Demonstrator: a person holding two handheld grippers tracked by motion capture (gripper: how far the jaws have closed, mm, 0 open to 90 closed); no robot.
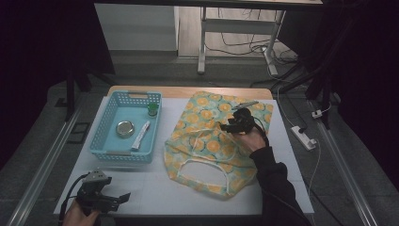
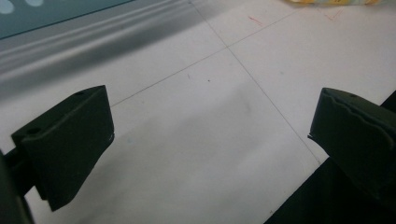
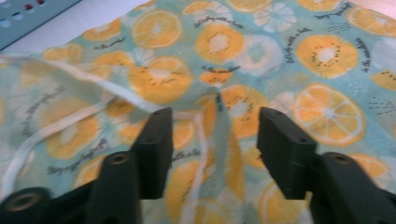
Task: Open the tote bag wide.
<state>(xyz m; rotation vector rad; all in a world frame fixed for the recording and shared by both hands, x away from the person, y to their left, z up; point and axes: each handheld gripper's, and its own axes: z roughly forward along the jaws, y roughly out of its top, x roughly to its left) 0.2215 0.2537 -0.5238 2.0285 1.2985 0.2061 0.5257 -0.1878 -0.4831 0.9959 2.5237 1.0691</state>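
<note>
A cloth bag (image 1: 214, 143) printed with orange slices on pale green lies flat on the white table, its white-edged handle opening toward the near side. My right gripper (image 1: 225, 126) hovers low over the bag's upper middle, held by a hand in a black sleeve. In the right gripper view its jaws (image 3: 215, 135) stand open over the bag (image 3: 159, 79), with a raised fold of fabric and a white strap (image 3: 60, 126) between them, not pinched. My left gripper (image 1: 123, 197) rests at the near left corner, open, with bare table between its jaws (image 2: 210, 126).
A light blue plastic basket (image 1: 106, 117) stands left of the bag and holds a round metal tin (image 1: 125, 128), a small green-capped item (image 1: 152, 109) and a white tube (image 1: 140, 136). The basket's side (image 2: 46, 14) lies ahead of the left gripper. A power strip (image 1: 303, 137) lies off the table's right edge.
</note>
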